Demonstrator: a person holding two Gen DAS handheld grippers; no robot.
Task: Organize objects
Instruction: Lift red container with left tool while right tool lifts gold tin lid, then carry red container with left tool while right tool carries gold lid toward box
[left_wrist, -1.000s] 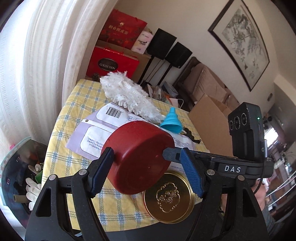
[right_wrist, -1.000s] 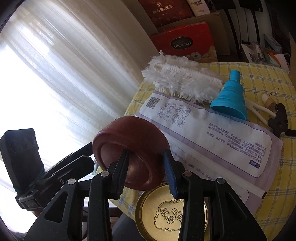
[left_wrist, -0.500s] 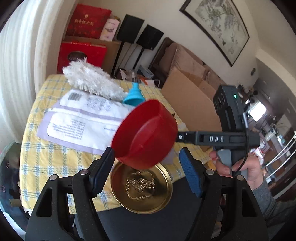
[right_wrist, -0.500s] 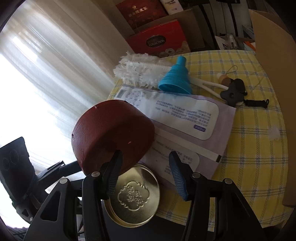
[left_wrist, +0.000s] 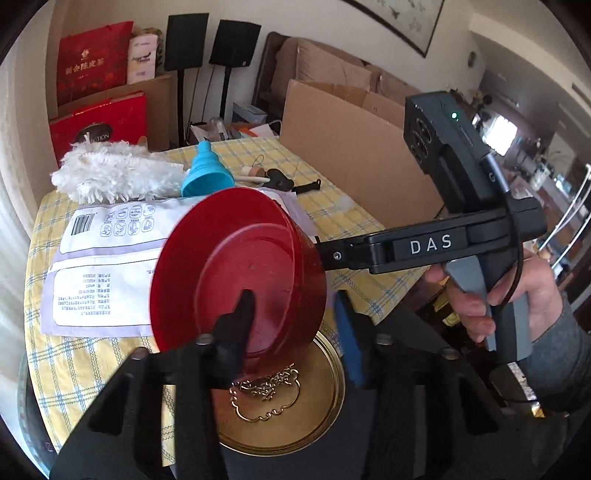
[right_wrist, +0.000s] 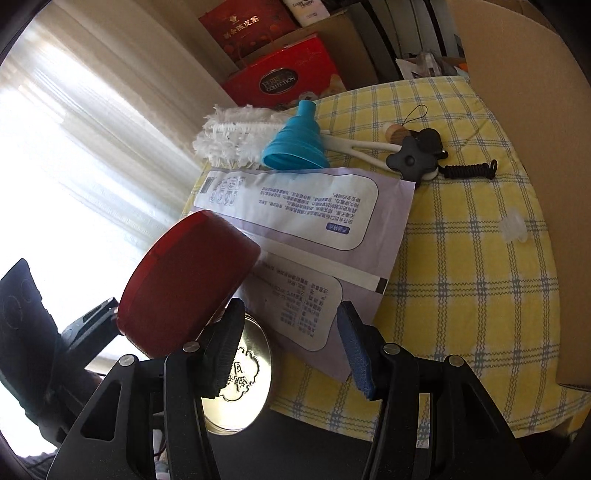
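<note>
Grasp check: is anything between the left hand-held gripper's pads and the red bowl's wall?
Nothing visible. The left hand-held gripper straddles the wall of the red bowl, with one finger inside and the blue pad outside, jaws closing on it. The right hand-held gripper is open with nothing between its jaws.

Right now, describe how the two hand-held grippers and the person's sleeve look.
The right hand-held gripper is matte black with a grey pistol handle, white "DAS" lettering on its bar, a boxy black camera unit with a green light, and a black cable. The hand on it wears a grey knitted sleeve. The left hand-held gripper has black angular fingers with silver screws; one pad is blue and ribbed.
</note>
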